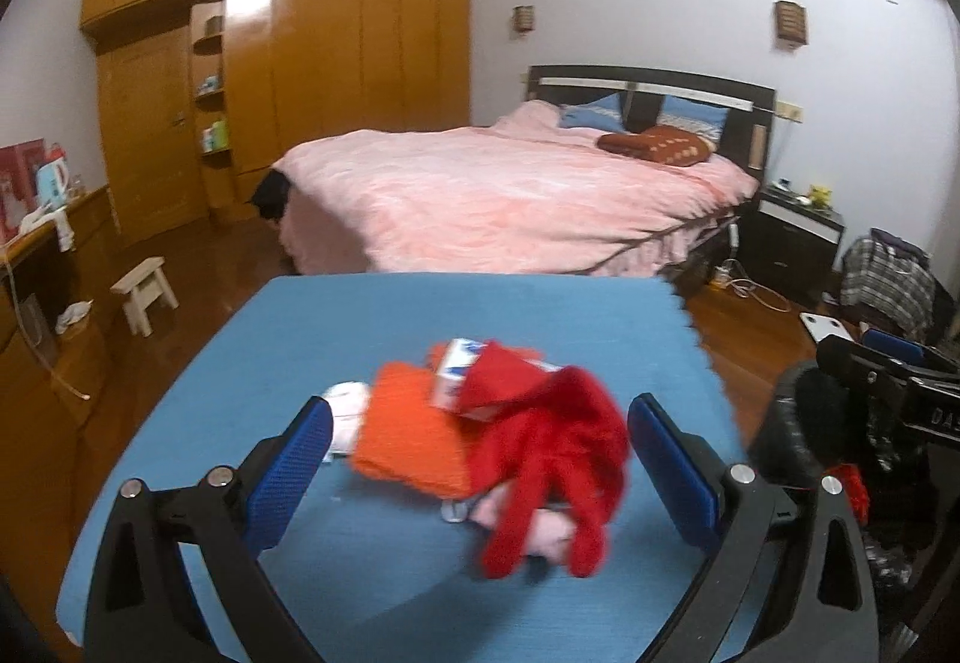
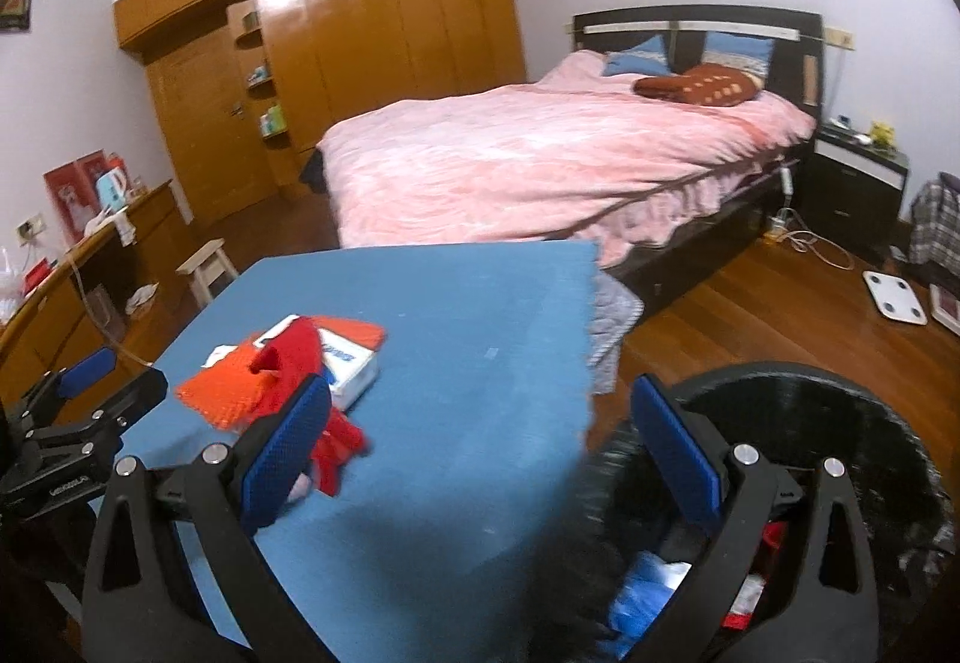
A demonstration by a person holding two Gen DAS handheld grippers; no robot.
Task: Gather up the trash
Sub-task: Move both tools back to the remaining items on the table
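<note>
**Grippers Parted Over Cluttered Table as Bin Waited at Its Edge**

Both pairs of jaws were seen spread wide and empty. The left gripper [image 1: 480,459] was held low over the blue table [image 1: 360,315], its fingers bracketing a blurred heap: a red glove [image 1: 552,459] draped on top, an orange cloth [image 1: 414,441] to its left, and a white-and-blue carton [image 1: 456,381] lodged behind them. Something pale pink was glimpsed beneath the glove, too blurred to be identified. The glove's long axis was judged to run roughly along the line of the fingers, its fingertips pointing back toward the camera.

The right gripper [image 2: 480,447] was poised at the table's right edge, half over the black-lined trash bin [image 2: 840,399], in which blue and red scraps [image 2: 654,585] were already visible. From that side, the heap lay well off to the left, beyond the left fingertip.

The left gripper was therefore judged the nearer, with the heap lying directly between its jaws; a short advance and a closing would be called for, followed by a carry rightward to the bin. Which items counted as trash could not be settled.

The bed [image 1: 510,183] and wardrobe [image 1: 336,45] were seen beyond.
</note>
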